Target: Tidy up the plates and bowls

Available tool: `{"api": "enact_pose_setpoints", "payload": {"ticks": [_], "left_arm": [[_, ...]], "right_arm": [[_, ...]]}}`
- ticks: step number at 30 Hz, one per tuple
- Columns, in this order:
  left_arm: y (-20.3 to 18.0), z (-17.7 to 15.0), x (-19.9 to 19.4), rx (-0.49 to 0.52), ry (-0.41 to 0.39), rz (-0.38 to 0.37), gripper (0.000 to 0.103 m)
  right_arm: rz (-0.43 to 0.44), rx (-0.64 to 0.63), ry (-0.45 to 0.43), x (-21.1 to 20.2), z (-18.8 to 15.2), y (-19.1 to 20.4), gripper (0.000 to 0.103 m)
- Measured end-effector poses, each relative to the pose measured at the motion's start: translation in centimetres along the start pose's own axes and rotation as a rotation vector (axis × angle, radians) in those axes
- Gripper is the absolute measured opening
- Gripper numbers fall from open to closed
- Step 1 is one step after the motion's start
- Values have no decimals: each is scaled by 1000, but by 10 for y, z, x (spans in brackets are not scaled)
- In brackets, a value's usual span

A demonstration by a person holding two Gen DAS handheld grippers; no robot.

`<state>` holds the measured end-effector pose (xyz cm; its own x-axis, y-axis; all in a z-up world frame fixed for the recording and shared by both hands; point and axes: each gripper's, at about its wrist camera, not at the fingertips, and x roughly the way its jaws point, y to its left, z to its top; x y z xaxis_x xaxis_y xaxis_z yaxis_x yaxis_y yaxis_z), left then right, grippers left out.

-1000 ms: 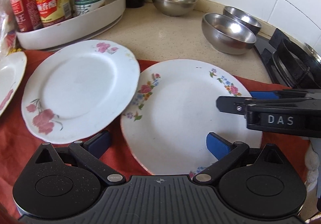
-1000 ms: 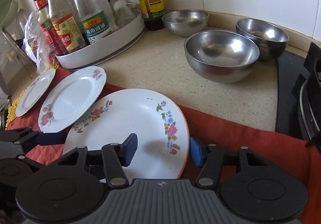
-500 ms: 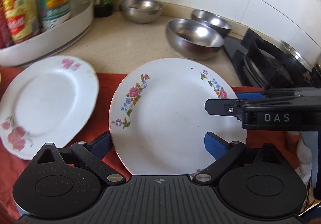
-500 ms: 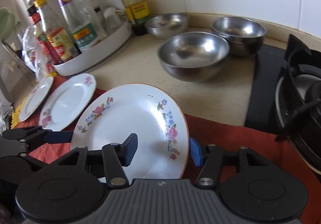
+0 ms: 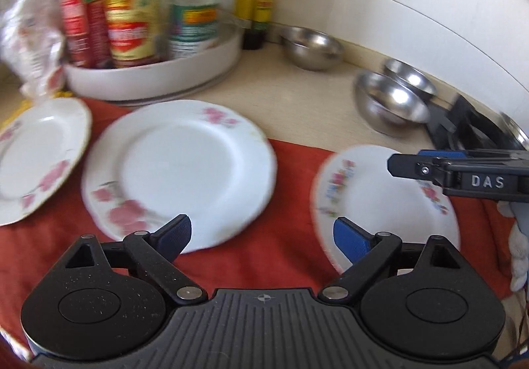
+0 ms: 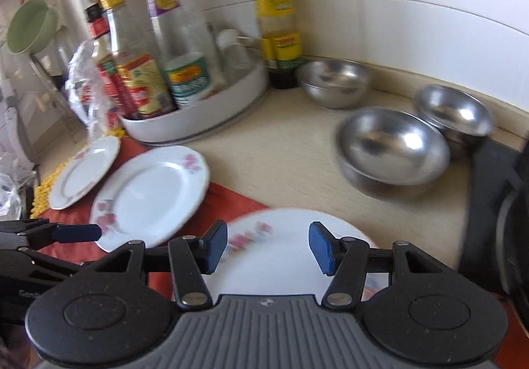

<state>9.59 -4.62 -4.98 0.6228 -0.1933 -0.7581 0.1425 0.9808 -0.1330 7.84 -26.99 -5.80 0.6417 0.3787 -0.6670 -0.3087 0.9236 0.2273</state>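
Observation:
Three white flowered plates lie on a red cloth (image 5: 291, 190). The left plate (image 5: 36, 157) and the middle plate (image 5: 178, 170) carry pink flowers. The right plate (image 5: 373, 203) has mixed flowers and lies apart from them. My left gripper (image 5: 263, 235) hangs open above the cloth between the middle and right plates, with nothing between its blue pads. My right gripper (image 6: 269, 246) hovers over the right plate (image 6: 274, 269), jaws half apart and not pressing on it. Three steel bowls (image 6: 393, 147) (image 6: 456, 114) (image 6: 334, 81) stand on the beige counter behind.
A white turntable tray (image 6: 198, 114) with several sauce bottles stands at the back left, and a yellow-labelled bottle (image 6: 277, 15) beside it. A black gas stove (image 6: 489, 203) borders the counter on the right. A crumpled plastic bag (image 6: 82, 78) sits left of the tray.
Both grippers rose and swung left. The right plate, first overlapped by the middle plate, now lies clear of it with cloth between. The left jaws narrowed slightly.

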Motion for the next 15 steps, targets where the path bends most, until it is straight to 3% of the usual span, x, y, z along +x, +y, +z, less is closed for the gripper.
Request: {"api": "enact_pose_setpoints", "payload": {"ticks": [4, 8, 13, 15], "left_arm": [[40, 6, 0, -99, 23, 38, 96], [67, 11, 1, -143, 21, 65, 96], [88, 18, 11, -183, 34, 39, 94], [93, 18, 17, -191, 52, 22, 88]], "right_arm": [[29, -40, 4, 27, 16, 33, 56], [39, -27, 68, 57, 24, 49, 56], [27, 1, 122, 82, 27, 54, 55], [36, 31, 144, 87, 29, 53, 51]]}}
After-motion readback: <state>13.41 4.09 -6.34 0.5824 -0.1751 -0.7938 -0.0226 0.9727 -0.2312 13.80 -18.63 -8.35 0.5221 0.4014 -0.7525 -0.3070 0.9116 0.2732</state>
